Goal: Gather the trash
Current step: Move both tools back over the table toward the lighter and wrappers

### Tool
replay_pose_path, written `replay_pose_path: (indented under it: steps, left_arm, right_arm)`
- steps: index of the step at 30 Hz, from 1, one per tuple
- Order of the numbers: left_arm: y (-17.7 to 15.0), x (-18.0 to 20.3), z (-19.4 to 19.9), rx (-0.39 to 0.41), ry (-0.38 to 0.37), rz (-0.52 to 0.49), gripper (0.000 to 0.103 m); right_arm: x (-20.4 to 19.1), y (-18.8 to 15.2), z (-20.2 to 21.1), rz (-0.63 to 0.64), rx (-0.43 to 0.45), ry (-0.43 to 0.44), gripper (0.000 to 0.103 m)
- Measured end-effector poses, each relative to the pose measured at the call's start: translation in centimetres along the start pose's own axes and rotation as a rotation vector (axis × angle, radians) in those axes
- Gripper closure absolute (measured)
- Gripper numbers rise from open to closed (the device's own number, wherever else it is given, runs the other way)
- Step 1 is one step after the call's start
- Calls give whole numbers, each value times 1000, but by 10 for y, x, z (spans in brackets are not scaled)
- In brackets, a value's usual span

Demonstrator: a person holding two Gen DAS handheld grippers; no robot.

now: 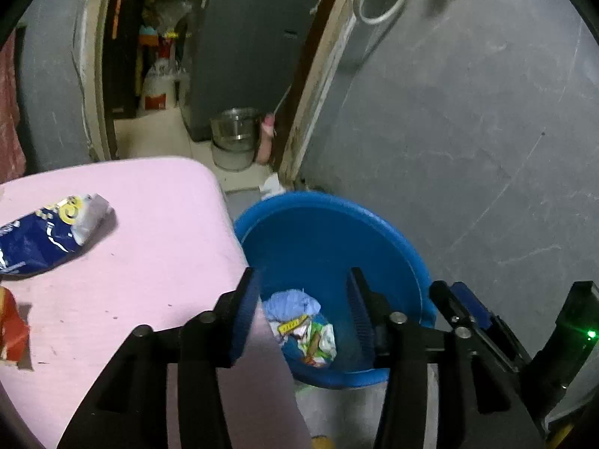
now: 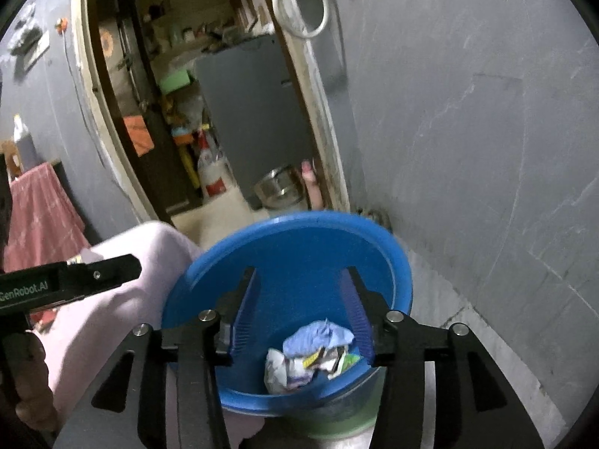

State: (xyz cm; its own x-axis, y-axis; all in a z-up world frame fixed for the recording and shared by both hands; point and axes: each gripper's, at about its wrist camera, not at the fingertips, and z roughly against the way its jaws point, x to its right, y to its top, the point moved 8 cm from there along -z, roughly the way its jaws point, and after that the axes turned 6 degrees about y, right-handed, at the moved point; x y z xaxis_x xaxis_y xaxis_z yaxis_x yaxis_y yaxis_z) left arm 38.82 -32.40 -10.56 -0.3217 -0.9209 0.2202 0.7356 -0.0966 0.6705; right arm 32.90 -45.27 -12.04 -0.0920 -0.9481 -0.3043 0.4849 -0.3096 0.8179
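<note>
Where pink table [image 1: 149,224] overlaps, blue tub [image 1: 337,224] half-hidden.

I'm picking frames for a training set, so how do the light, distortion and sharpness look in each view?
Left wrist view: dim room, fisheye bends the doorframe, the blue tub is fairly sharp, the pink surface looks washed out. Right wrist view: same curving at the edges, dark vignette corners, the trash in the tub is readable, the room beyond is soft.
</note>
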Motion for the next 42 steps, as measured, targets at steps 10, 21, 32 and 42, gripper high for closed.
replay_pose_path:
  steps: [10,21,32,42]
  left_arm:
    - [20,-18,62,180,27,23,45]
    - [34,-57,153,384,92,29,22]
    - [23,-118,230,490,200,79,11]
    - [-1,-184,272,535,302,167,3]
  right_arm:
    - [-27,30,50,46,201,25,29]
    - [-82,57,107,114,365,65,1]
    - [-154,63,134,201,419,157,0]
    - [-215,53,135,281,412,242,0]
